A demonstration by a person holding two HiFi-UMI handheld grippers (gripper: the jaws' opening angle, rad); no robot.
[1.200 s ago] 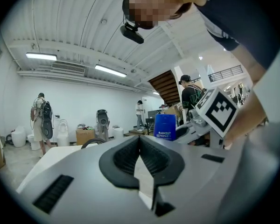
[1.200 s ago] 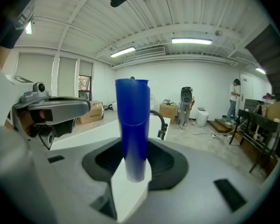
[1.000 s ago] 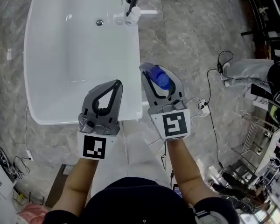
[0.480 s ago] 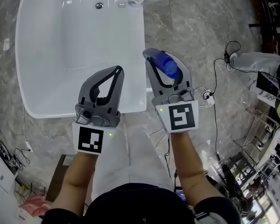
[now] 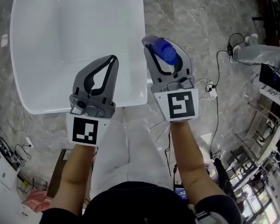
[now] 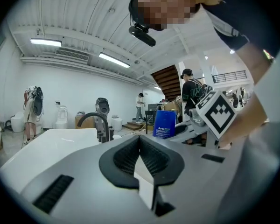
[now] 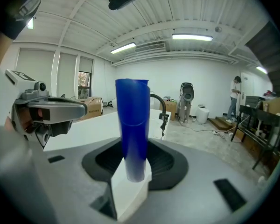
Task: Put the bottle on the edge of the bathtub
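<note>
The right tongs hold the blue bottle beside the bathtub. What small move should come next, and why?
Probably shift the right tongs a little to the left, until the blue bottle they grip hangs over the bathtub rim. In the head view the bottle appears over the floor, just right of the rim, so lowering now would likely miss it.

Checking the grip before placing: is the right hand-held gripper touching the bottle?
Touching. The right gripper view shows the right hand-held gripper closed on the bottle, with both jaws pressing against its sides.
</note>
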